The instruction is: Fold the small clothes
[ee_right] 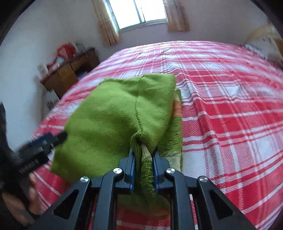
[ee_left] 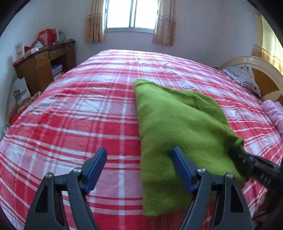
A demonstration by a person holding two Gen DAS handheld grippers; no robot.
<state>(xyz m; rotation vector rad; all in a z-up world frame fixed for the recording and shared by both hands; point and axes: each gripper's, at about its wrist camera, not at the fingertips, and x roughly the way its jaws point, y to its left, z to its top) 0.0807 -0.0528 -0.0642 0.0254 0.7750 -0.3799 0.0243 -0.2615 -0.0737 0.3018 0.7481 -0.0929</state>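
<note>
A green knitted garment (ee_left: 169, 122) lies partly folded on the red plaid bed (ee_left: 79, 109). My left gripper (ee_left: 139, 157) is open over the garment's left edge, its right finger above the cloth, holding nothing. My right gripper (ee_right: 143, 154) is shut on a bunched edge of the garment (ee_right: 113, 116) and lifts it, so a fold hangs over a striped green and orange layer (ee_right: 176, 123) beneath. The right gripper also shows at the right edge of the left wrist view (ee_left: 237, 152). The left gripper shows blurred at the left of the right wrist view (ee_right: 61, 137).
A wooden desk (ee_left: 44, 67) with clutter stands left of the bed. A striped pillow (ee_left: 242, 77) and a wooden headboard (ee_left: 261, 74) are at the right, with pink cloth (ee_left: 274, 113) near them. A curtained window (ee_left: 130, 14) is on the far wall.
</note>
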